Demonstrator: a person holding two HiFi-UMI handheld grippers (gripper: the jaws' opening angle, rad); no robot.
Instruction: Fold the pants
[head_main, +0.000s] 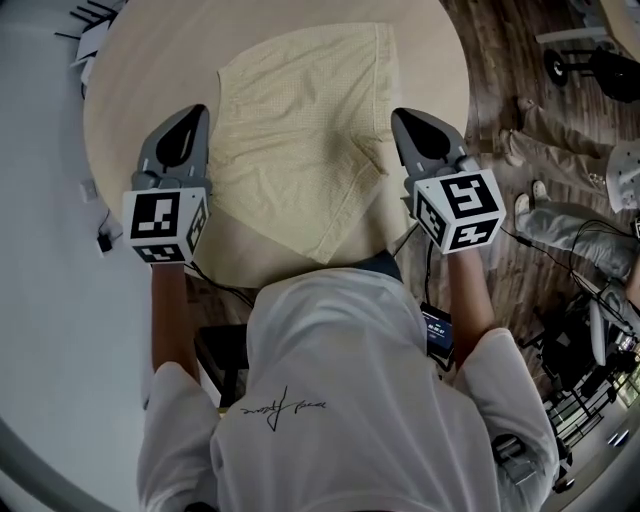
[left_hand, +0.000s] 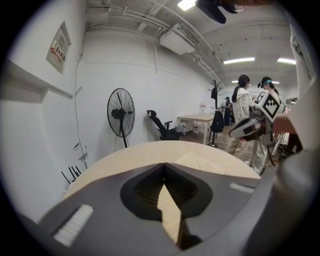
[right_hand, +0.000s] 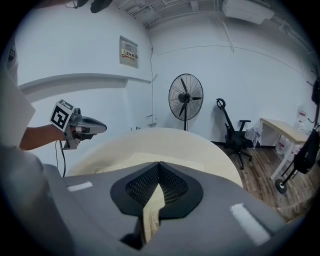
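Note:
Pale yellow pants (head_main: 300, 140) lie spread on the round beige table (head_main: 130, 90). My left gripper (head_main: 198, 112) is at the pants' left edge and my right gripper (head_main: 400, 116) at their right edge. In the left gripper view the jaws (left_hand: 163, 165) meet at the tip, with a strip of yellow cloth (left_hand: 169, 210) pinched between them. The right gripper view shows the same: jaws (right_hand: 159, 164) shut on a fold of the cloth (right_hand: 152, 210). Each gripper shows in the other's view, the right gripper (left_hand: 252, 126) and the left gripper (right_hand: 95, 127).
A standing fan (right_hand: 185, 97) and an office chair (right_hand: 237, 137) are beyond the table by the white wall. Two people (left_hand: 243, 107) stand near a desk further back. Someone's legs (head_main: 560, 215) and cables lie on the wood floor at the right.

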